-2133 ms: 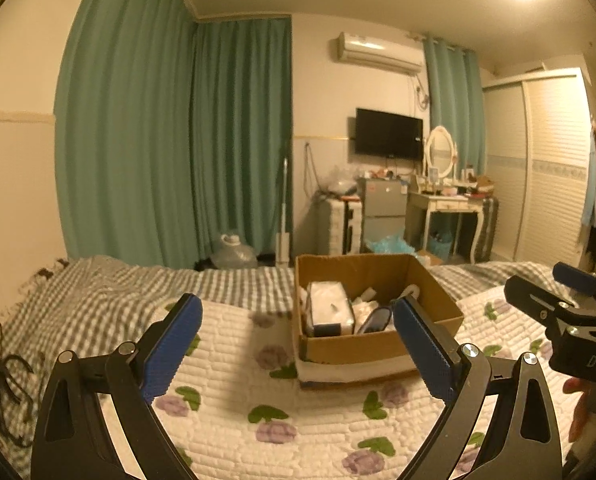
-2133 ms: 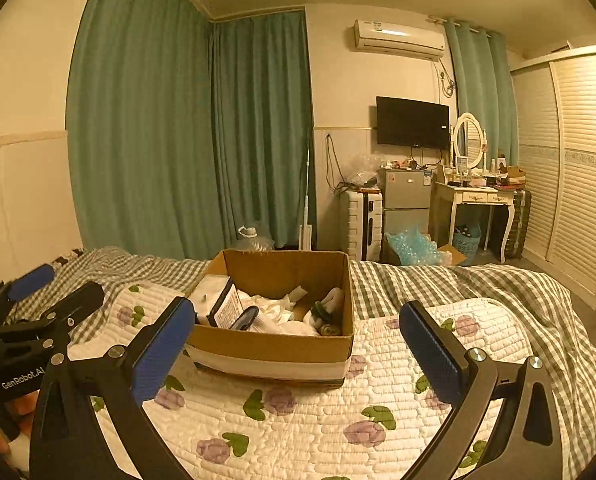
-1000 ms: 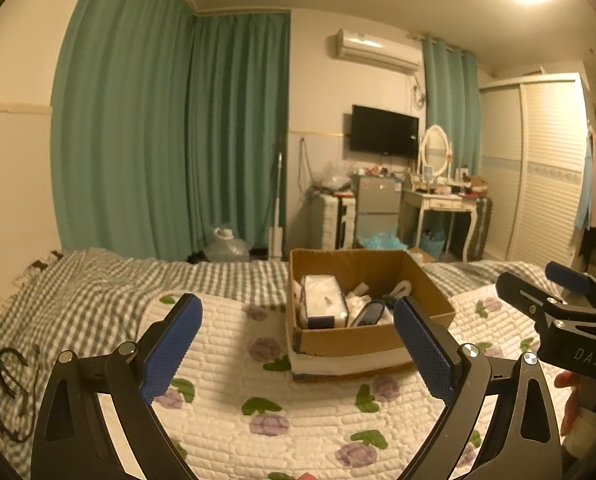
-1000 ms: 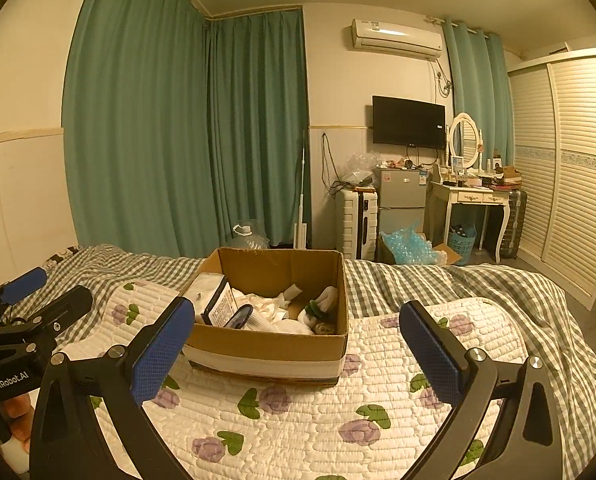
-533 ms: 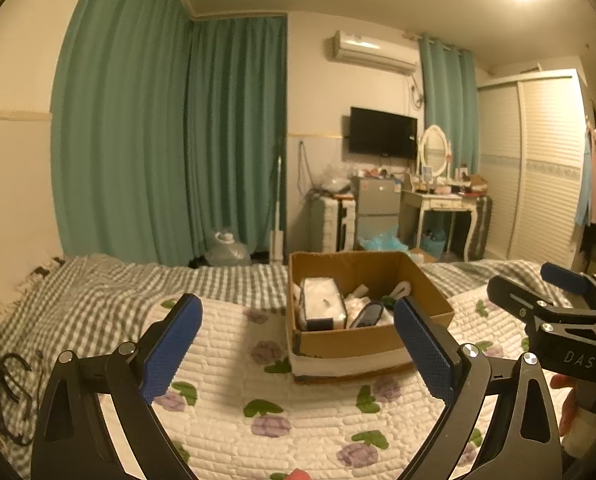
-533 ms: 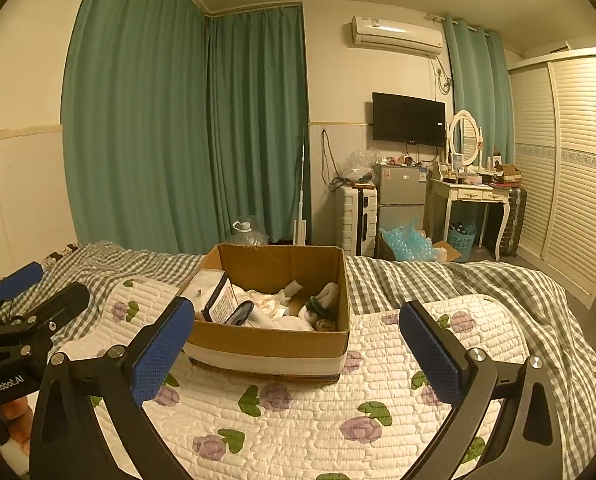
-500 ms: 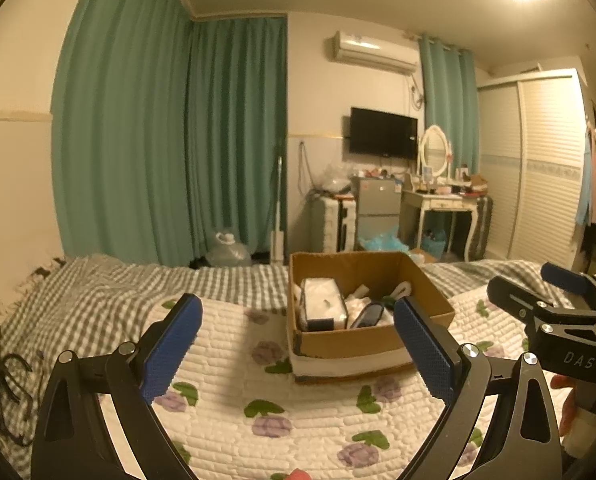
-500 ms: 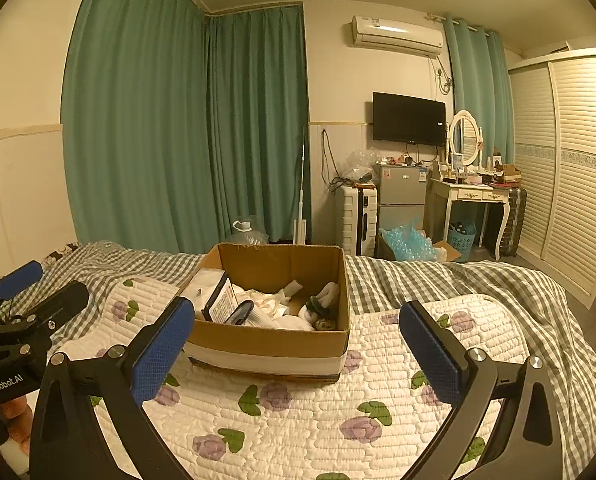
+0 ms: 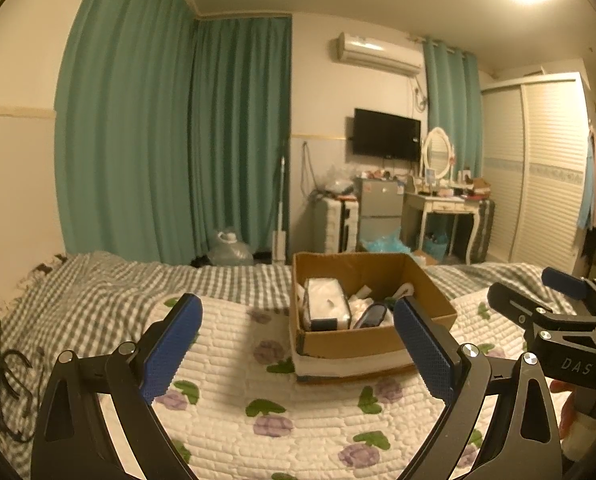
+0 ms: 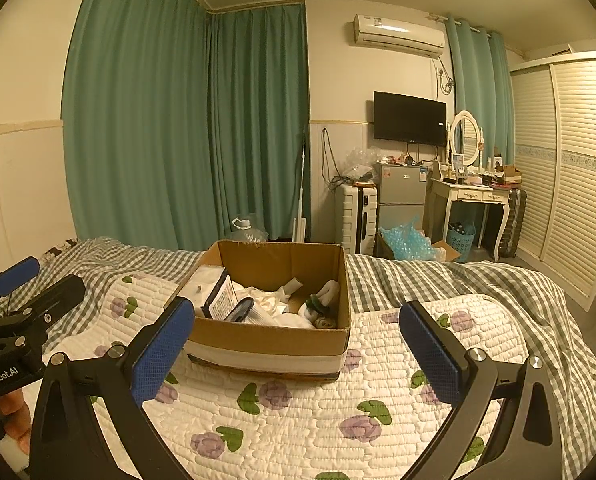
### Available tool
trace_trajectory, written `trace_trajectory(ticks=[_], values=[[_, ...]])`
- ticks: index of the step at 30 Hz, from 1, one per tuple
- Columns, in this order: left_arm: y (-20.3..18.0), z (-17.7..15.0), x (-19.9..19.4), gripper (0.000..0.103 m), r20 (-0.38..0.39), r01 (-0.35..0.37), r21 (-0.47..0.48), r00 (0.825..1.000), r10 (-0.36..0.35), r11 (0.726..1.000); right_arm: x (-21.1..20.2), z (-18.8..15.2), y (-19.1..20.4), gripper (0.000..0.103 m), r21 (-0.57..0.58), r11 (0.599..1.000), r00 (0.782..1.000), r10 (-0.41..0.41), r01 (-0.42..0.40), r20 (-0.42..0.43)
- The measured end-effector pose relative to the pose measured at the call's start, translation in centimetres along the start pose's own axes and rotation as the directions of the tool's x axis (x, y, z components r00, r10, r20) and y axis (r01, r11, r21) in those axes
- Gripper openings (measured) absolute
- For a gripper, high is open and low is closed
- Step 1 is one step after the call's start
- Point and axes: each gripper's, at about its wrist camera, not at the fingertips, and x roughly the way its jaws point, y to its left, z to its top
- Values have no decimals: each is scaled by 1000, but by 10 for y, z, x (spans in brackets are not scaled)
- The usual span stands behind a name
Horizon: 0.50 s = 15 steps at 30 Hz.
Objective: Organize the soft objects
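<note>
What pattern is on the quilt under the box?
White quilt with purple flowers and green leaves; the box sits on it. Right wrist view shows it best.

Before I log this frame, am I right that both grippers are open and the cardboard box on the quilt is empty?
Not quite: the cardboard box is not empty; the right wrist view shows white soft items inside. Both the left gripper and right gripper are open.

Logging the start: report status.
Left gripper and right gripper: jaws open, empty. Brown cardboard box of soft white items sits on floral quilt, untouched. Nothing blocking.
</note>
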Motion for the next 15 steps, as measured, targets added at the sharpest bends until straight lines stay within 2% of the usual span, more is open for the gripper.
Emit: trace_trajectory(ticks=[15], values=[[1, 1, 0, 98, -3, -17, 5, 1000, 17, 1000, -1, -3, -3, 103, -8, 1000, 1000, 0, 0, -13]])
